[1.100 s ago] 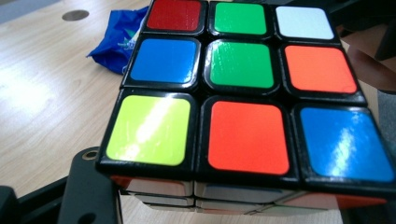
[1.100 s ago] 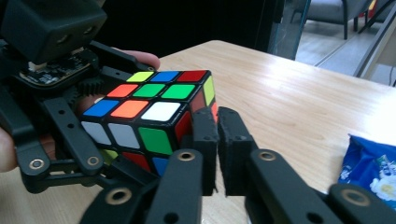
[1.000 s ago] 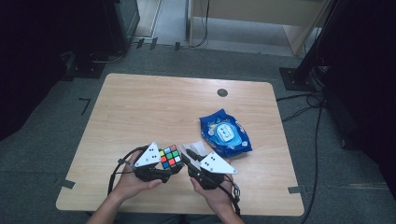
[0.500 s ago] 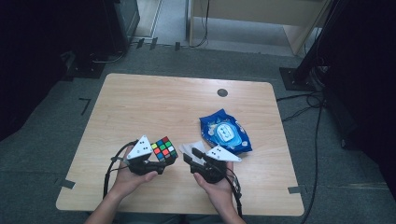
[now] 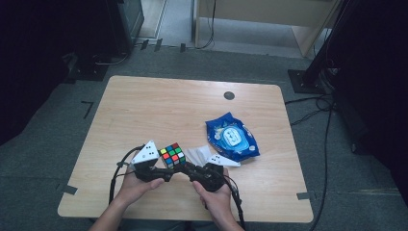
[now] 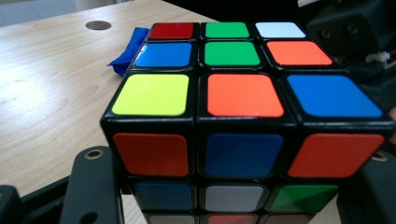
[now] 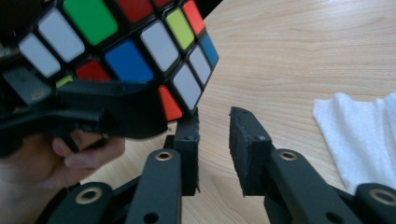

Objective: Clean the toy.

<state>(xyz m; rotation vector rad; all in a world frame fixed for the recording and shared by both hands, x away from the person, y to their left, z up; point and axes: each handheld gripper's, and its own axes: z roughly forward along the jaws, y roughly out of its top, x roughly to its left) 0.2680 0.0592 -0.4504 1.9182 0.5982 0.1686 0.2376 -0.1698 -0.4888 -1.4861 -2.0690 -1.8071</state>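
A scrambled Rubik's cube (image 5: 172, 155) is lifted a little over the near part of the wooden table (image 5: 144, 106). My left gripper (image 5: 166, 167) is shut on it. In the left gripper view the cube (image 6: 233, 93) sits close up with a black finger (image 6: 91, 186) at each lower side. My right gripper (image 5: 188, 169) is just right of the cube and below it. In the right gripper view its jaws (image 7: 215, 140) have just been closing to a narrow gap with nothing between them. Its left pad (image 7: 189, 135) stands under the cube's lower corner (image 7: 180, 93).
A blue pack of wipes (image 5: 232, 137) lies right of centre, with a white wipe (image 5: 199, 153) spread beside it near my right gripper. A round grommet hole (image 5: 229, 95) sits toward the far edge. Cables trail from both grippers to the table's front edge.
My right gripper drew back from the cube, then sank and came in under the cube's right side. Its jaws narrowed. The left gripper kept the cube in about the same place.
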